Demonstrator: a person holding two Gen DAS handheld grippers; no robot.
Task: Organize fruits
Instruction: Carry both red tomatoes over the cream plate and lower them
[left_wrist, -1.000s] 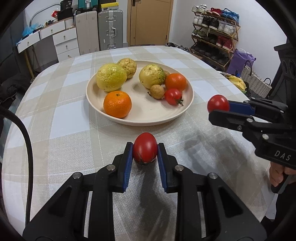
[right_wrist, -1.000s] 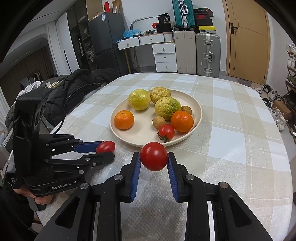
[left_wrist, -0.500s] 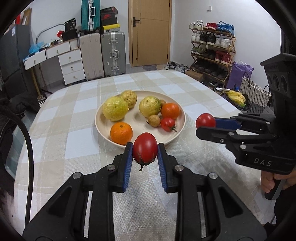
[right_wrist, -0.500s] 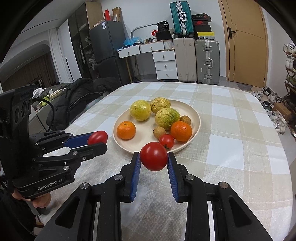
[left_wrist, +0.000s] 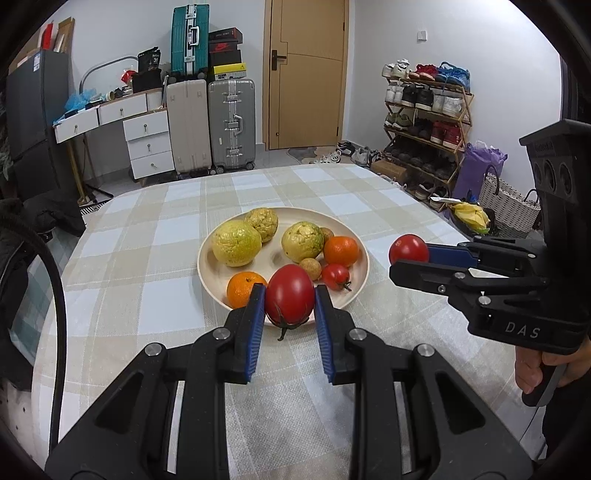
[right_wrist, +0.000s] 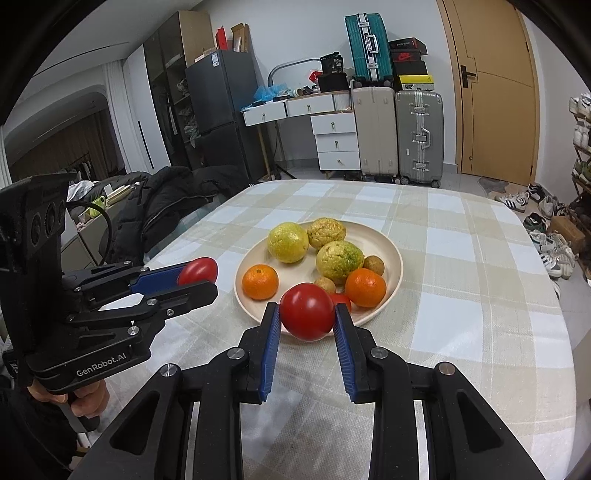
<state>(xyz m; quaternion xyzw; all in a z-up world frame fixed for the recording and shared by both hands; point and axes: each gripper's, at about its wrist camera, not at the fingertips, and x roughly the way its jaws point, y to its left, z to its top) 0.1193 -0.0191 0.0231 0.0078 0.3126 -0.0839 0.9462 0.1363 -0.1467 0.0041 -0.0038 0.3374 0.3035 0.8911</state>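
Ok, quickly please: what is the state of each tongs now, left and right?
Left tongs: closed on a red tomato.
Right tongs: closed on another red tomato.

Two red tomatoes (left_wrist: 290, 293) (right_wrist: 308, 311) held above checked cloth, cream plate (right_wrist: 393, 254) bearing oranges, yellow-green citrus, small tomato

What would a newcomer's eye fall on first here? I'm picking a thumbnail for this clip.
Two red tomatoes held in mid-air: the left gripper is shut on one tomato and the right gripper on another tomato, both just short of the near rim of the plate. Next comes the plate itself, mid-table on the checked tablecloth, with yellow-green citrus, two oranges and a small tomato on it.
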